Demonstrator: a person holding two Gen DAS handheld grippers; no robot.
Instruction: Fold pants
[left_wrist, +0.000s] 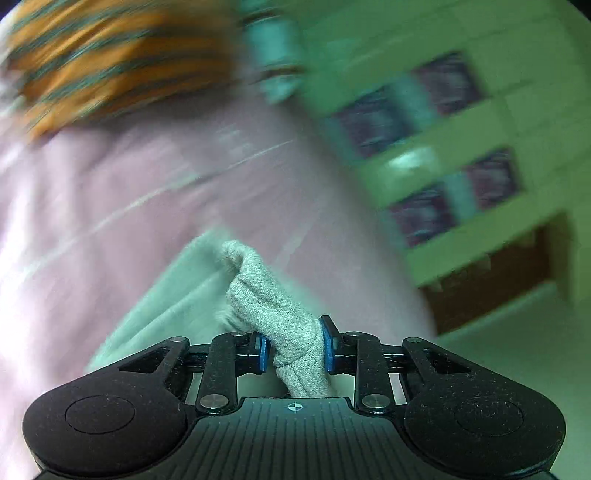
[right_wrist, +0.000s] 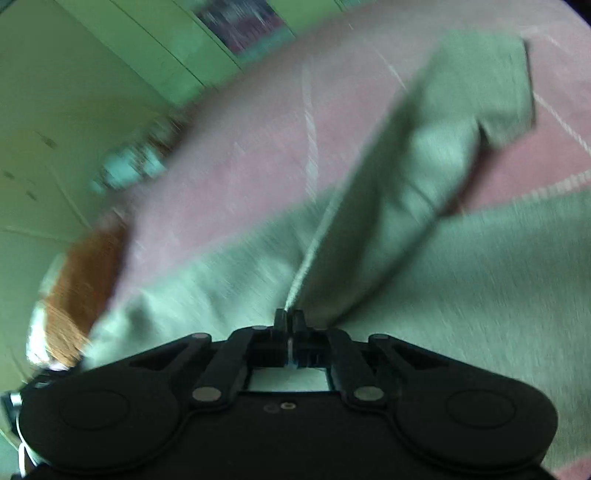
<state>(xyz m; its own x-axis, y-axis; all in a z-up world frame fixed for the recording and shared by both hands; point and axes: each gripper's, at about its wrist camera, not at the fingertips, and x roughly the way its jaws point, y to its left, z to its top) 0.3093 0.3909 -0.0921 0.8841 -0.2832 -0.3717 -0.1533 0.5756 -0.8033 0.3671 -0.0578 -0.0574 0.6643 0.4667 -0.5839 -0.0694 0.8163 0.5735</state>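
Clamping a bunched ribbed cuff of the grey pants (left_wrist: 280, 325), the left gripper (left_wrist: 295, 349) lifts it above the pink bedspread (left_wrist: 110, 206); the right gripper (right_wrist: 290, 323) pinches a fabric edge nearby.

The pants (left_wrist: 266, 314) are a coarse grey knit, ribbed and matt where bunched up, with a fuzzy nap. In the right wrist view their cloth (right_wrist: 424, 177) looks soft and dull, though blurred. The pink bedcover (left_wrist: 110, 206) is smooth matt cloth with thin pale woven lines. The left gripper (left_wrist: 295, 350) is matt black plastic, dusty, with shiny metal rivets and blue rubbery pads (left_wrist: 263, 350). The right gripper (right_wrist: 290, 325) is the same matt black plastic. A striped orange cloth (left_wrist: 110, 62) is too blurred to judge.
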